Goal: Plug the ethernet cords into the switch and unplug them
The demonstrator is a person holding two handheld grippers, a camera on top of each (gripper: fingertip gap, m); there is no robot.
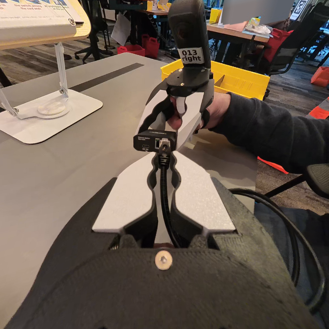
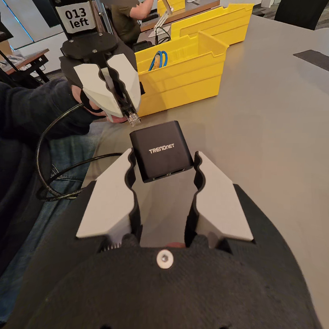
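My right gripper [image 2: 163,156] is shut on the small black switch [image 2: 161,151], one finger on each side, and holds it just above the grey table [image 2: 258,142]. Two empty ports face the right wrist camera. My left gripper [image 1: 163,156] is shut on the black ethernet cord [image 1: 164,188] just behind its clear plug [image 1: 165,142]. The plug tip sits right at the right-hand port of the switch [image 1: 147,140], close to it but apart. The right wrist view shows the left gripper [image 2: 129,114] with the plug [image 2: 134,120] short of the switch's far face.
Yellow bins [image 2: 178,85] stand on the table behind the switch, and one holds a blue cable [image 2: 158,60]. A white stand [image 1: 49,117] is at the left. The black cord loops off the table edge over the person's lap [image 2: 46,169]. My hands' fingertips stand some 6 cm from each other.
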